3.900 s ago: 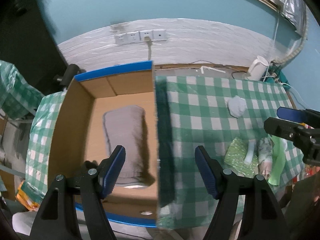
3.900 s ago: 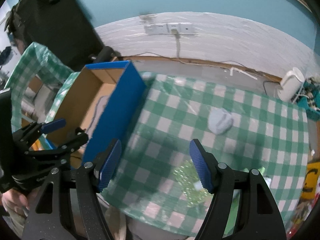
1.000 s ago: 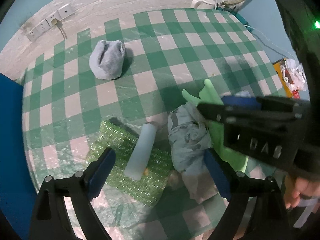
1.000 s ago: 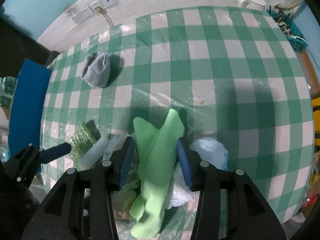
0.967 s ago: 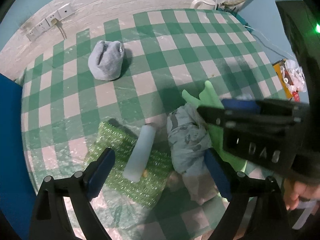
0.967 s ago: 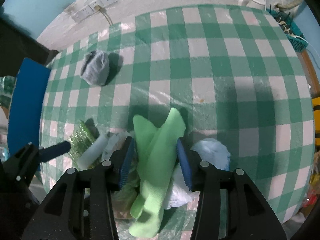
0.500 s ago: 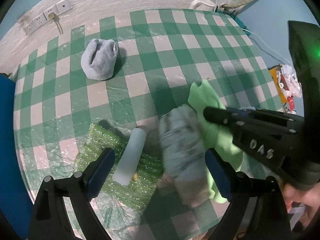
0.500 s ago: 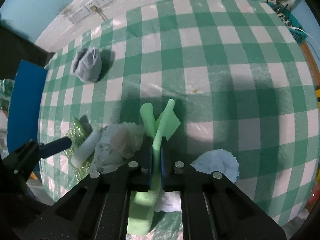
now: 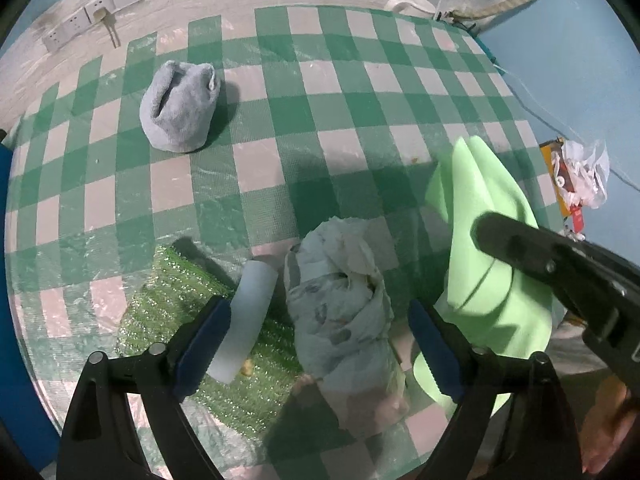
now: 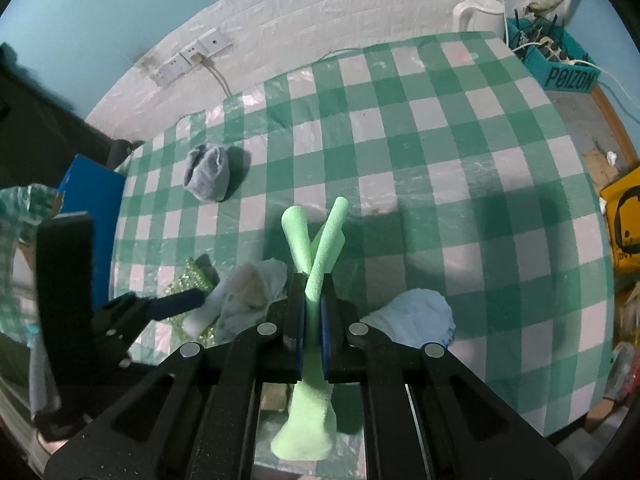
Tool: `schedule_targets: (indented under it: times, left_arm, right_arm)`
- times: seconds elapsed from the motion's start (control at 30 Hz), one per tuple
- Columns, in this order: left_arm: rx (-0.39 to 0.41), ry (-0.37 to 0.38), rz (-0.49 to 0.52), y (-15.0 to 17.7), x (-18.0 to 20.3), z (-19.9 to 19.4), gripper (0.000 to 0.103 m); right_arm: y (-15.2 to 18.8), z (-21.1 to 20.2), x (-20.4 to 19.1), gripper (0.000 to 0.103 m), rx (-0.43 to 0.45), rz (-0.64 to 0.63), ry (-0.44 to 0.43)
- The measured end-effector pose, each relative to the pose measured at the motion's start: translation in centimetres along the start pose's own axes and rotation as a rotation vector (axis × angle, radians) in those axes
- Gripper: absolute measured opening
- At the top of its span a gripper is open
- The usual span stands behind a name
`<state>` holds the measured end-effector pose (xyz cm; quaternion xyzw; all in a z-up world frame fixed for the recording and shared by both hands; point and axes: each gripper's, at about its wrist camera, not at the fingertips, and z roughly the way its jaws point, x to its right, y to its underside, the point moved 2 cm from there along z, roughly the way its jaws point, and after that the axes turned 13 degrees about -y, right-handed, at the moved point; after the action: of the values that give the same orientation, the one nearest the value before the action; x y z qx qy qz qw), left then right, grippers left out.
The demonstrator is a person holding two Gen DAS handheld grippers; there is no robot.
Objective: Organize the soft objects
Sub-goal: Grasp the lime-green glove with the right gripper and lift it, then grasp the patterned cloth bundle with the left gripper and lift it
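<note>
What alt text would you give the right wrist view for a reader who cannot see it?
The right gripper is shut on a light green cloth above a green checked tablecloth. A grey rolled towel lies further back, a pale blue cloth lies right.

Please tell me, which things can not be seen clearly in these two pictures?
- Blue box: right wrist view shows one outer wall at the table's edge; its inside is hidden.
- Green cloth: its middle is covered by the shut right gripper.
- Pale blue cloth: near part behind that gripper's arm; absent from the left wrist view.
- White roll: left gripper finger covers one side.
- Wall sockets: too small for detail.
</note>
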<state>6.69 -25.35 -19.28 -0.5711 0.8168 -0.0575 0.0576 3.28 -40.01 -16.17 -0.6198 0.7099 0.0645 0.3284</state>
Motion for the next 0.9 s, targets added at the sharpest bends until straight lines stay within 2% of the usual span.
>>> schedule_targets:
  times: [0.03,0.1,0.13,0.17,0.2,0.3,0.4,0.53,0.9]
  left_arm:
    - [0.004,-0.001,-0.007,0.0,0.1,0.0,0.079]
    - [0.016,0.005,-0.013,-0.1,0.2,-0.1,0.061]
    - [0.023,0.006,-0.012,-0.1,0.3,-0.3,0.057]
    - [0.026,0.002,-0.008,-0.1,0.4,-0.5,0.047]
    - [0.031,-0.001,-0.005,-0.1,0.4,-0.7,0.043]
    - [0.045,0.036,-0.001,-0.1,0.3,-1.4,0.039]
    - [0.066,0.034,0.000,0.1,0.1,-1.9,0.036]
    - [0.072,0.051,-0.003,0.5,-0.7,-2.4,0.035]
    - [0.162,0.058,-0.030,0.6,-2.6,-6.4,0.035]
  right_arm:
    - [0.1,-0.2,0.0,0.006,0.003,-0.001,-0.001]
    - [0.2,-0.4,0.0,0.006,0.009,0.001,-0.004]
    - [0.2,-0.5,0.0,0.006,0.012,0.003,-0.003]
    - [0.2,-0.4,-0.2,0.006,0.013,0.006,-0.005]
    - [0.2,-0.4,-0.1,0.006,0.014,0.007,-0.007]
    - [0.1,-0.6,-0.2,0.006,0.014,0.006,-0.011]
    - [0.1,-0.7,-0.3,0.006,0.016,0.003,-0.017]
    - [0.0,-1.2,-0.6,0.006,0.029,-0.003,-0.025]
    - [-0.4,-2.5,-2.8,0.006,0.059,-0.046,-0.051]
